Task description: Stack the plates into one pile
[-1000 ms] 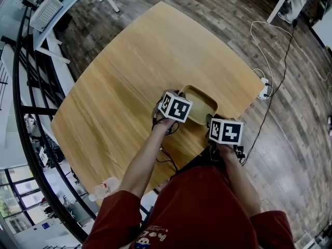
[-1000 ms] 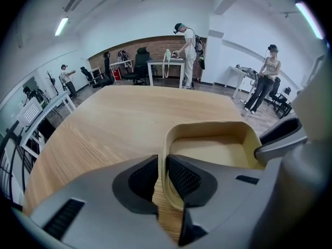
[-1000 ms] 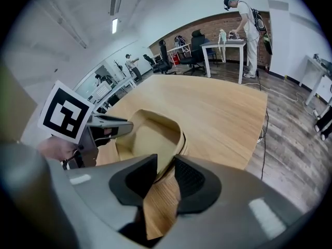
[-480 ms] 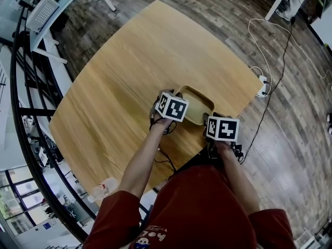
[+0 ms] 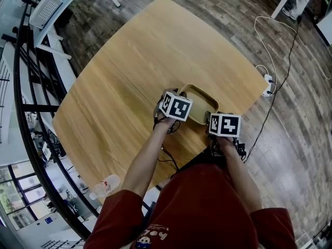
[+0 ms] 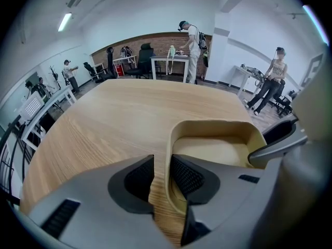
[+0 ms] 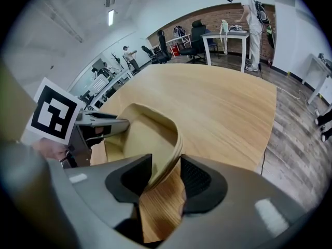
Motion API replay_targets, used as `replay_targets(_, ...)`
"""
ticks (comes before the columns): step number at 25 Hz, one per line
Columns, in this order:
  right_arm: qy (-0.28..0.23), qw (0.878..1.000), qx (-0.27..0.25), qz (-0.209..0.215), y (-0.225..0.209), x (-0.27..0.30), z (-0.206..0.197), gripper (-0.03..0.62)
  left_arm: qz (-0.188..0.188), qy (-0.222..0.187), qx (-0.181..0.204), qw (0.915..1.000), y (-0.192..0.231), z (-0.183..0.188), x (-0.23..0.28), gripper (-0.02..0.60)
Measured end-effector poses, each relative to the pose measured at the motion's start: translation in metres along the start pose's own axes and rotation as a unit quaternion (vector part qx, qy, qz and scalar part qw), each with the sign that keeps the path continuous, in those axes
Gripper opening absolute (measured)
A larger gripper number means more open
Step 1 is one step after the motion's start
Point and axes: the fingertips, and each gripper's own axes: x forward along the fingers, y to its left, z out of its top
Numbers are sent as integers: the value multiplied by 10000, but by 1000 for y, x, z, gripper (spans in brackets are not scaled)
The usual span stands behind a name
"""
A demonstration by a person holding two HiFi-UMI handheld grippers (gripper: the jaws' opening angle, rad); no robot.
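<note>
- Left gripper (image 6: 162,178) has just been opening its jaws. The left rim of the plates (image 6: 218,152) stands in the gap, with the outer pad clear of it.
- Right gripper (image 7: 165,179) has likewise been opening and stands wide astride the right rim, neither pad pressing.
- Plates rest on the table (image 5: 124,61) between both tools, so each probably backs straight off its own side.
- Head view hides the jaws under the marker cubes (image 5: 175,107); the right gripper view shows a layered rim edge, suggesting a pile.
</note>
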Motion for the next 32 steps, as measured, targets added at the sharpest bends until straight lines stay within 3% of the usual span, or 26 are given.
replay_targets(8,-84,10000,8,45,-3,-4,7,179,-34,-187,-190,9996,1,6,-11,132)
replay_targets(19,-674,9976,-6,163,-16,-33,43,179,360,-863,-752,9928,12,20,-46,137)
replay_targets(26,-1205,9914,-400,322,4,-60,72,179,752,-1442,-1424,9763,36,8,-92,137)
replay_targets(32,-1724,9726,-1389,706,44,-72,107,179,1273,-2237,-2073,9438,59,1,-138,137)
